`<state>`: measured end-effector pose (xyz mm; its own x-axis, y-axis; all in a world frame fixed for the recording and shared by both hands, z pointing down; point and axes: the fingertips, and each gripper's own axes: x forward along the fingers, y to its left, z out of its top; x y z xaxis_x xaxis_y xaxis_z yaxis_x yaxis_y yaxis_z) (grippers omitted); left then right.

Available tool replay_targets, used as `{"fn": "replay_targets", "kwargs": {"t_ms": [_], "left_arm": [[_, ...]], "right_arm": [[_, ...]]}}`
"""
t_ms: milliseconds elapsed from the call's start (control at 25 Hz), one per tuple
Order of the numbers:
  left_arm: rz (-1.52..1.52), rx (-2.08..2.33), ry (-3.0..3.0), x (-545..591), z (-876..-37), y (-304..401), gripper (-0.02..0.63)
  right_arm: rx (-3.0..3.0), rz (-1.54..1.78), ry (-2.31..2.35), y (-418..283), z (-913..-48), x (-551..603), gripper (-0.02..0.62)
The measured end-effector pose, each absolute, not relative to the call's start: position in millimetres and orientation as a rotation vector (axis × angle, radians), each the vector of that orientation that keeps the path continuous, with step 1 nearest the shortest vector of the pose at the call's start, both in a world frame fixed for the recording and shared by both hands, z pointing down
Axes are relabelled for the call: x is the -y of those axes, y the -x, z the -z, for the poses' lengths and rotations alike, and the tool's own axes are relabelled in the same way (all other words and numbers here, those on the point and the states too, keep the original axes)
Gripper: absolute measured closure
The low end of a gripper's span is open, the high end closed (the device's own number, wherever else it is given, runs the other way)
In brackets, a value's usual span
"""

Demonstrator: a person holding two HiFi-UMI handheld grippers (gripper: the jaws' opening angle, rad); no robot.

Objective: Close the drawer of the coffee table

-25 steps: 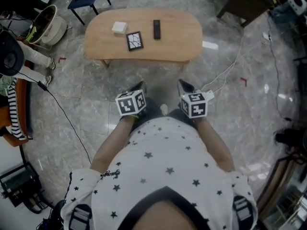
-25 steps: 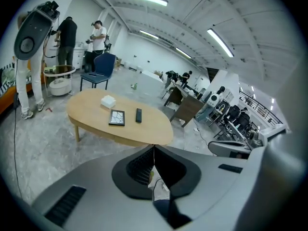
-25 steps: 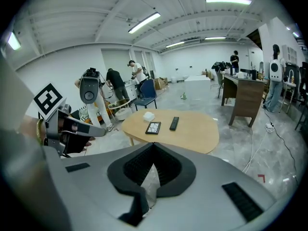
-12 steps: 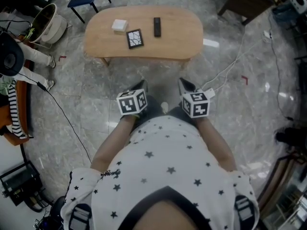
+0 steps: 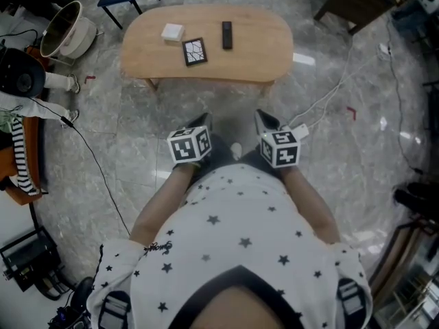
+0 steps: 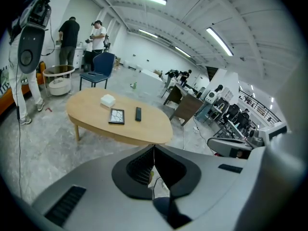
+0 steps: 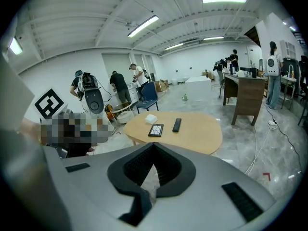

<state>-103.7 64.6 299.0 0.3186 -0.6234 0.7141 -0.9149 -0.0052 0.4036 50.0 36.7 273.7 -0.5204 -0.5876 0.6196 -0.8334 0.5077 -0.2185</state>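
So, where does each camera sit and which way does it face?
Head view: on the person's head, steeply down at coffee table, starred shirt, left gripper, right gripper.
Left gripper view: on that gripper, facing the table past its shut jaws.
Right gripper view: the same, from the right gripper.
Shared: all show the table and its black remote.

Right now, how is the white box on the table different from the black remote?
The box is white; the remote is black. The box is squarish and chunky; the remote is long and thin. In the head view the box sits nearer the left end of the table, while the remote sits nearer its middle. Both lie flat on the wooden top, apart from each other.
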Motion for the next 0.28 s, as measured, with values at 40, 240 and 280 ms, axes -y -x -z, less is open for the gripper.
{"fn": "replay_targets", "kwargs": {"t_ms": [40,240,280], "left_arm": [[-0.422,1.394,-1.716,-64.7,-299.4,104.2,0.595],[-0.425,1.391,-1.709,-66.9,-303.3,105.3,0.595],[-0.426,1.39,-1.708,-67.5,-303.8,105.3,0.595]], "right_arm": [[2.281,-0.695,-1.163,-49.4,-273.9,-36.5,0.588],[2.285,-0.693,-1.161,-47.7,-276.1,-36.1,0.588],[2.286,-0.693,-1.161,-47.6,-276.5,-36.1,0.588]]}}
